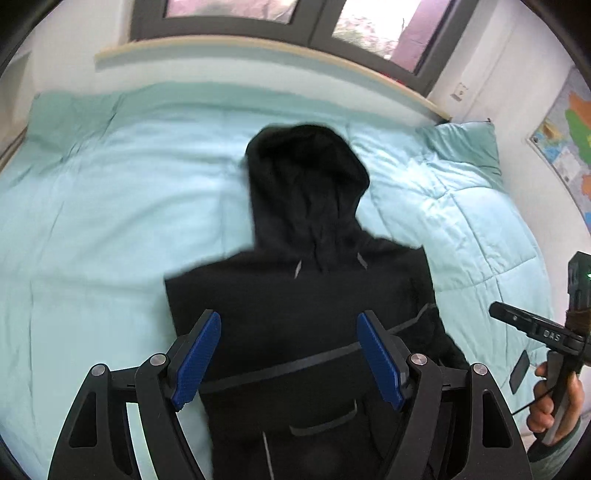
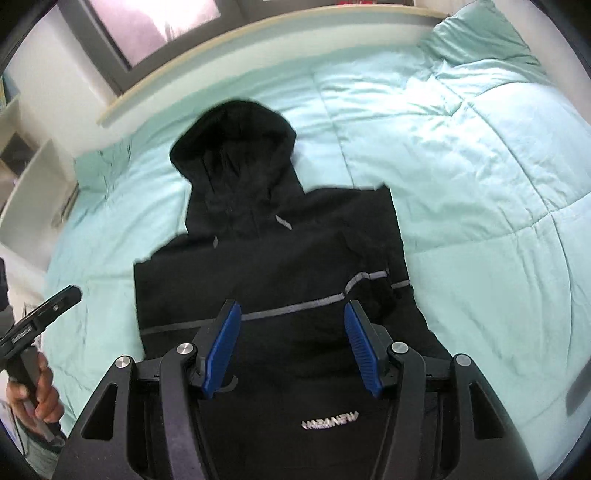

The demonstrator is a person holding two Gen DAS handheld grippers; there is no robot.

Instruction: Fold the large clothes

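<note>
Nearest the cameras, the left claw [image 1: 288, 354] and the right claw [image 2: 291, 347] are held above the black hooded jacket [image 2: 280, 258], blue pads spread apart with nothing gripped. The jacket is laid flat on the mint quilt [image 2: 480, 166] of the bed, its hood [image 1: 306, 166] turned toward the window [image 1: 236, 11].

The left tool [image 1: 288, 354] is pointing steeply downward, its blue-padded fingers [image 1: 197, 356] standing wide apart with nothing pinched between them. The right tool [image 2: 291, 347] is tilting downward likewise, its fingers [image 2: 221, 350] parted less widely and also gripping nothing. In the left wrist view, the right hand [image 1: 554, 402] is wrapping around its handle at the right edge. In the right wrist view, the left hand [image 2: 35, 395] is clasping its handle at the left edge.
</note>
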